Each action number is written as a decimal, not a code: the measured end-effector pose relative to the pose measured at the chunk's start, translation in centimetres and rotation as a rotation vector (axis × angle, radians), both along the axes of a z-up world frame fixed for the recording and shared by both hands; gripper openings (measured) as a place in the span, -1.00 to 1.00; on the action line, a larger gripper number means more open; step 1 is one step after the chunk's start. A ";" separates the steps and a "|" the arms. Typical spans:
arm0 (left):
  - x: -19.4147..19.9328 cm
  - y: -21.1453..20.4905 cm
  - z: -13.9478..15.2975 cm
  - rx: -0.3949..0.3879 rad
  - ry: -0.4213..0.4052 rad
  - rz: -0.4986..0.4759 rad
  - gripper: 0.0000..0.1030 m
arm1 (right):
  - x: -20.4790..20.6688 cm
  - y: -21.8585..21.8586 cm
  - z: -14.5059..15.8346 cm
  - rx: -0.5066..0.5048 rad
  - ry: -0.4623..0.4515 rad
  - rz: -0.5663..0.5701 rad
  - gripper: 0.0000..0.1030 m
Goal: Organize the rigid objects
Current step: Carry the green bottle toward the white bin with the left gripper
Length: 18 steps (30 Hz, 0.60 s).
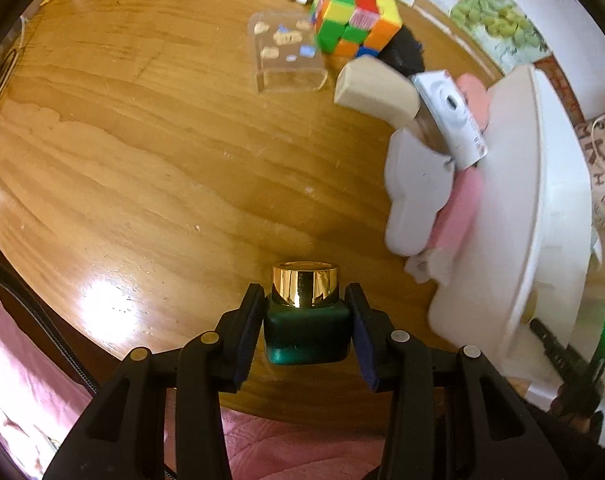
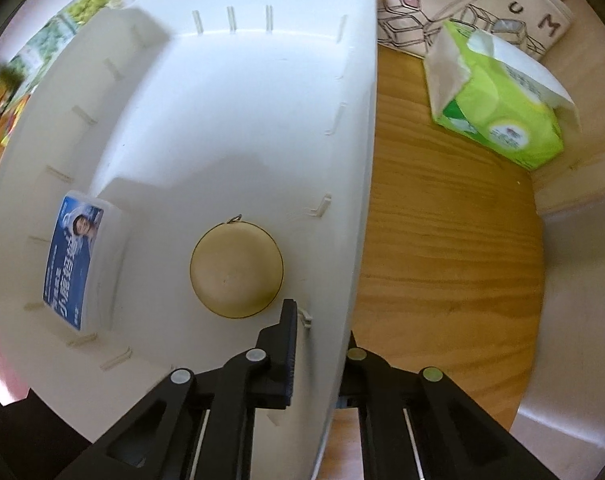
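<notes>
My left gripper [image 1: 304,300] is shut on a dark green jar [image 1: 306,332] with a gold cap [image 1: 305,282], held a little above the wooden table [image 1: 142,140]. To its right stands a white bin [image 1: 542,200]. In the right wrist view my right gripper [image 2: 322,324] straddles the wall of that white bin [image 2: 222,120] and is shut on it. One finger [image 2: 288,344] is inside and the other is hidden behind the wall. On the bin's floor lie a round beige disc [image 2: 236,268] and a blue-labelled box [image 2: 74,260].
At the far side of the table are a colourful puzzle cube [image 1: 354,16] and a clear plastic box [image 1: 288,54]. A beige block [image 1: 376,90], a small white camera [image 1: 450,116] and white and pink soft shapes [image 1: 414,192] lie against the bin. A green tissue pack [image 2: 498,112] lies right of it.
</notes>
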State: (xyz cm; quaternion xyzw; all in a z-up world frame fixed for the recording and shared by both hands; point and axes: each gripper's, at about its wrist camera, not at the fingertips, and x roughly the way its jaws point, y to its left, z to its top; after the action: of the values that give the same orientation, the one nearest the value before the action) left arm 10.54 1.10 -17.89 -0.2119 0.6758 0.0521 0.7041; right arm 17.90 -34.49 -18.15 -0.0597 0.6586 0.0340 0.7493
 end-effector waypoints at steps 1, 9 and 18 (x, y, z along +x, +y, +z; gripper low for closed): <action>0.1 0.1 0.4 0.003 -0.009 0.006 -0.12 | -0.1 0.0 0.0 0.005 -0.006 0.019 -0.86; 1.7 1.3 4.5 0.034 -0.109 0.021 -0.12 | -1.2 0.7 0.2 0.009 -0.049 0.162 -0.85; 4.9 -1.4 7.7 0.040 -0.215 -0.046 -0.12 | -3.7 3.1 0.2 -0.037 -0.101 0.303 -0.82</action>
State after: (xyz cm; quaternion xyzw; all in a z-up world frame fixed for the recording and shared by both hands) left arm 15.41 -0.31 -10.21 -0.1865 0.5998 0.0262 0.7776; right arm 14.20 -31.39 -17.99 -0.1737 0.6042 0.1316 0.7664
